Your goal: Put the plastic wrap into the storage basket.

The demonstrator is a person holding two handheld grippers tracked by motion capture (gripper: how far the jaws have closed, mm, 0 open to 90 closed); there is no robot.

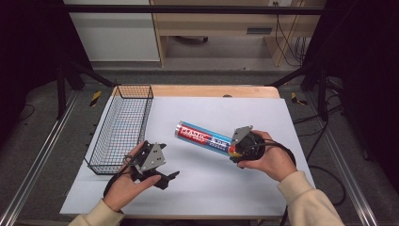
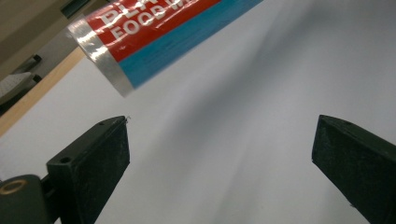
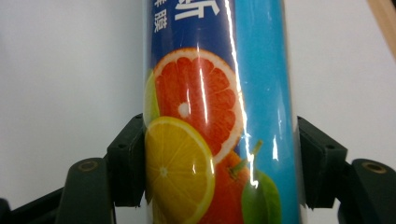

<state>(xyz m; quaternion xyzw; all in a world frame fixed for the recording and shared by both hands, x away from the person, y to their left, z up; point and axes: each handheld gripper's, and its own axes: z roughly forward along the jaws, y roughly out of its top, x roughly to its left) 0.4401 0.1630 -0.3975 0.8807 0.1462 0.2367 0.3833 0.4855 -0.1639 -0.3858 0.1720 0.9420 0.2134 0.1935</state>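
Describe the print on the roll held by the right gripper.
Blue roll printed with citrus slices; clearest in the right gripper view.

The claw (image 2: 219,154) gapes wide over white paper (image 2: 243,93) — a blue-and-red roll (image 2: 154,32) hangs beyond.

Lab test bench – black frame rails (image 1: 42,155), white-sheeted table (image 1: 235,188), loose floor cables (image 1: 324,174)

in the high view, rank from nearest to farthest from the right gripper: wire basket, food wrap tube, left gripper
1. food wrap tube: clamped at one end between the jaws of the right gripper, stretching up and left from it.
2. left gripper: lower left, jaws open above the white sheet.
3. wire basket: farthest, along the table's left edge.
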